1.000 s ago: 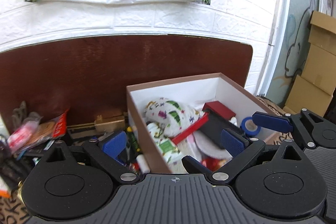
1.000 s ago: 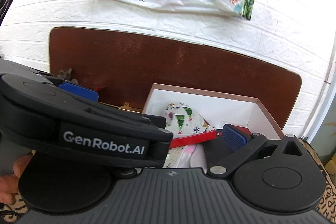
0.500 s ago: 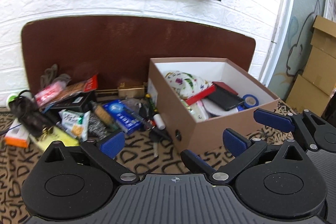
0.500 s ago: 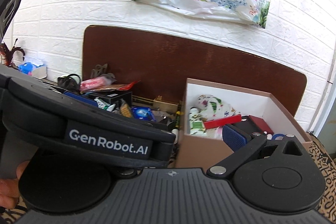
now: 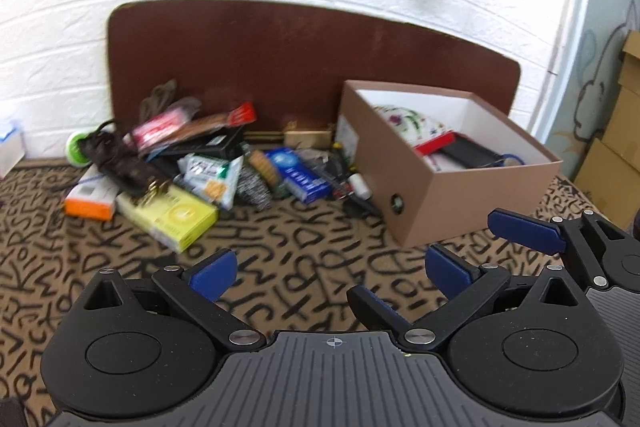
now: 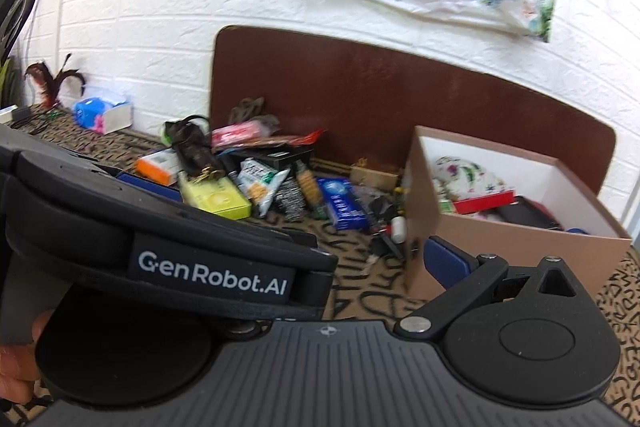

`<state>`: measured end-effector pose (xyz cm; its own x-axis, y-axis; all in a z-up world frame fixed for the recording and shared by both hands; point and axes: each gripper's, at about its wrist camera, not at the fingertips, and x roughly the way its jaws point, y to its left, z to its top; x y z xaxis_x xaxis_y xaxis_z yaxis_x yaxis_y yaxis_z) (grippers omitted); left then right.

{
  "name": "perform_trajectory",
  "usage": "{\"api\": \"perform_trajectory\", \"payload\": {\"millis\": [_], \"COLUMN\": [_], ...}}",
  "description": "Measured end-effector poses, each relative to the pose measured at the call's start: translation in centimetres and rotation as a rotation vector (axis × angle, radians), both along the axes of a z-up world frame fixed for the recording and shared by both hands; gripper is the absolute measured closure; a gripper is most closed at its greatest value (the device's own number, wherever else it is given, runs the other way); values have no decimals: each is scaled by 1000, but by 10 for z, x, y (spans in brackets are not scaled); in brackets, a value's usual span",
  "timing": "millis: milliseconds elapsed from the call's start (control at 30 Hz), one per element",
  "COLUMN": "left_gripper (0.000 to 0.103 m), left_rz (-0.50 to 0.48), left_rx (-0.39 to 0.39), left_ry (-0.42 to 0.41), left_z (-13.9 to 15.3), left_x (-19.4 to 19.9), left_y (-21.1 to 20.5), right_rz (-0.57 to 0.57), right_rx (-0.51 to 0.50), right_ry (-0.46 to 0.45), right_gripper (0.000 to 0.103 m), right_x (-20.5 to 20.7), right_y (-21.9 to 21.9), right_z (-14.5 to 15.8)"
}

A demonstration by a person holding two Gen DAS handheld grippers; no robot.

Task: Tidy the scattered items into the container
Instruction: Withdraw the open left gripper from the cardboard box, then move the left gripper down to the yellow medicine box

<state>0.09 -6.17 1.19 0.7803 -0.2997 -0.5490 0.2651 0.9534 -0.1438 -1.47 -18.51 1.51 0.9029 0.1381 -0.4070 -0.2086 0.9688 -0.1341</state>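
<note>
The left tongs (image 5: 328, 269) hang with jaws wide apart and nothing between them, above the lettered cloth (image 5: 280, 255). The right tongs (image 5: 472, 247) are also apart and empty: in the left view one blue pad sits at 3 o'clock and the other nearer centre, though in the right view the left tool's body hides the near pad.

The box (image 5: 472, 187) stands at 2 o'clock from the left tongs, already holding a floral bundle (image 5: 408, 123) and a red case (image 5: 434, 147). The pile (image 5: 224, 171) lies at 11 o'clock against the brown board (image 5: 312, 67), well apart from both tongs.

The step in hand looks like reaching for the next loose item. A good choice is one at the pile's near edge: the yellow box (image 5: 172, 219), or the blue pack (image 5: 298, 175) nearer the box.

The yellow box's long axis runs from 10 to 4 o'clock, so the jaws should turn to cross its short side. The blue pack runs roughly 11 to 5. The box's long axis runs toward 1 o'clock, opening up.
</note>
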Motion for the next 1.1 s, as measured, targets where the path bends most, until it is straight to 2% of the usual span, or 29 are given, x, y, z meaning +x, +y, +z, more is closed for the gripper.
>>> {"api": "perform_trajectory", "payload": {"millis": [333, 567, 800, 933, 1100], "left_gripper": [0, 0, 0, 1, 6], "left_rz": [44, 80, 72, 67, 66], "left_rx": [-42, -85, -140, -105, -113], "left_ry": [75, 126, 183, 183, 200], "left_z": [-25, -37, -43, -47, -55], "left_x": [20, 41, 68, 87, 108], "left_y": [47, 80, 107, 113, 119], "right_rz": [88, 145, 198, 228, 262], "right_rx": [-8, -23, 40, 65, 71], "right_ry": [62, 69, 73, 100, 131], "right_gripper": [0, 0, 1, 8, 13], "right_x": [21, 39, 64, 85, 107], "right_y": [37, 57, 64, 68, 77], "right_z": [-17, -25, -34, -40, -48]}}
